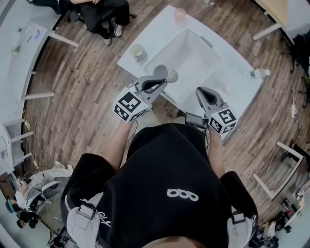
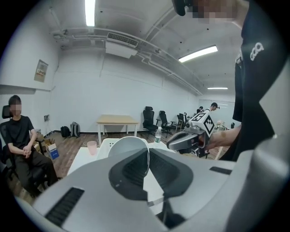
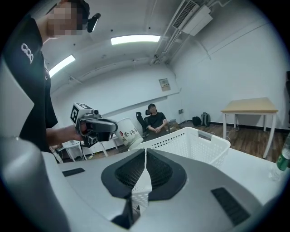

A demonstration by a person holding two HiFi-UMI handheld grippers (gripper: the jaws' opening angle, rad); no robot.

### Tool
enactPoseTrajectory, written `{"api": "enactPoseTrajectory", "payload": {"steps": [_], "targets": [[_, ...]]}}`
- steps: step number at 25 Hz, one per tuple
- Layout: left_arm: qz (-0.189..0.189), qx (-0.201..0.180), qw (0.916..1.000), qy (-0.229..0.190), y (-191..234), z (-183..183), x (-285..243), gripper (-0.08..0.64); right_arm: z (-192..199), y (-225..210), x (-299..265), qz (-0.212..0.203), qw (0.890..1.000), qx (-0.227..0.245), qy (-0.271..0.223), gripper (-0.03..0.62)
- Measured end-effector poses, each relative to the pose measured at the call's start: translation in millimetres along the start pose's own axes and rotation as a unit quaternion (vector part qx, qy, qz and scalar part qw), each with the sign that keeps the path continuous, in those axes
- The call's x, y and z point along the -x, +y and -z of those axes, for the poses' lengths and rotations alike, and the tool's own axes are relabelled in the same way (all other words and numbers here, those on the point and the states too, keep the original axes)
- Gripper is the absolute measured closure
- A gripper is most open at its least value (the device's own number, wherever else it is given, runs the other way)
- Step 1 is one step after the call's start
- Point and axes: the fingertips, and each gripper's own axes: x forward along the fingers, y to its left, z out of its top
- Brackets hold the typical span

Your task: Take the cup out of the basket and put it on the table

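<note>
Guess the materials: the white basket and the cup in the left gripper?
Basket: probably moulded plastic, white and smooth; even rows of small holes and a moulded handle slot. Cup: likely paper, matt white; thin wall, print on the side. Thin plastic can't be ruled out.

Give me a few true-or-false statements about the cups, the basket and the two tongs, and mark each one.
1. The left tongs grip a white cup. True.
2. The right tongs stand wide open. False: they are shut, with nothing between them.
3. A pink cup stands on the table, outside the basket. True.
4. The bottle lies inside the basket. False: it is on the table, outside the basket.
</note>
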Motion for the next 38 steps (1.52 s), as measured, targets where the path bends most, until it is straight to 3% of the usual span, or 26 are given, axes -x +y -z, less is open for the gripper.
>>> {"api": "enactPoseTrajectory", "payload": {"steps": [9, 14, 21, 38], "targets": [[-0.059, 0.023, 0.9975, -0.033, -90.1, -4.3, -20.3, 0.543, 32.9, -17.0, 77.3, -0.043, 0.998, 0.027, 0.028, 0.561], [-0.053, 0.026, 0.9978, -0.032, -131.5, 0.6, -37.5, 0.543, 48.2, -19.7, 104.6, -0.045, 0.998, 0.025, 0.032, 0.561], [-0.014, 0.023, 0.9996, 0.000, -185.0, 22.5, -78.2, 0.543, 77.2, -27.2, 139.7, -0.038, 0.999, 0.004, 0.037, 0.561], [-0.002, 0.018, 0.9996, 0.022, -203.7, 27.1, -100.2, 0.543, 86.1, -41.2, 158.2, -0.030, 0.999, 0.003, 0.039, 0.561]]}}
